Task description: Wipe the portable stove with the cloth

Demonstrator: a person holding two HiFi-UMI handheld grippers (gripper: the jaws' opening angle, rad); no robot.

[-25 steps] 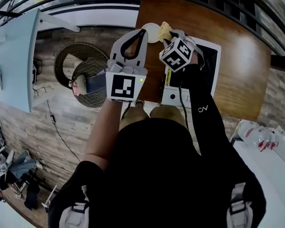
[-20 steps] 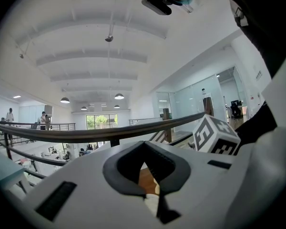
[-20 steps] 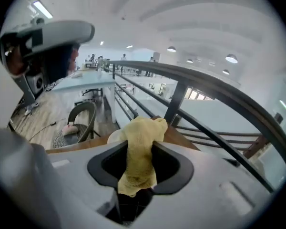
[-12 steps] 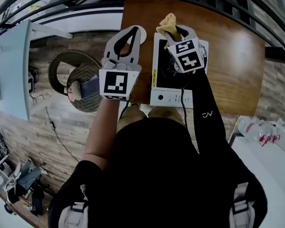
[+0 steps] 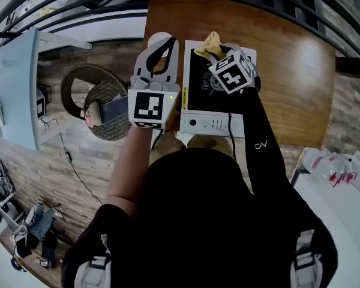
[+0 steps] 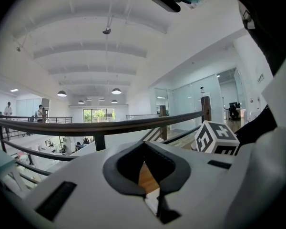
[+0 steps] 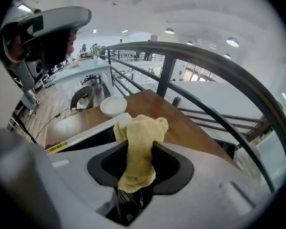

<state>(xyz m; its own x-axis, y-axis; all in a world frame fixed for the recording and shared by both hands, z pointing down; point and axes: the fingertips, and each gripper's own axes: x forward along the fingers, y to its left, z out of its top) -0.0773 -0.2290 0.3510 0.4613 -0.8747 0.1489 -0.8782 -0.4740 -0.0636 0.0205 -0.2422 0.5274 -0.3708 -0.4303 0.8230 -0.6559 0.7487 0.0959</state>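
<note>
Head view: hovering with the right tongs (image 5: 219, 48) over the 12 o'clock edge of the portable stove (image 5: 216, 123) on the table (image 5: 288, 59), yellow cloth (image 5: 211, 42) at the tips; left tongs (image 5: 164, 41) at its 9 o'clock side.
Left gripper view: closed tip to tip, gripping nothing.
Right gripper view: clamped on the cloth, stove at 8 o'clock.

I see a soft, coarse-woven yellow cloth (image 7: 139, 147), a glossy varnished wooden table (image 5: 294, 59), and a smooth white portable stove (image 5: 198, 123), possibly painted metal, its top matt black.

Yellow cloth (image 7: 142, 128) between right hand-held gripper (image 7: 139, 150) jaws, beside portable stove (image 7: 81, 138).
</note>
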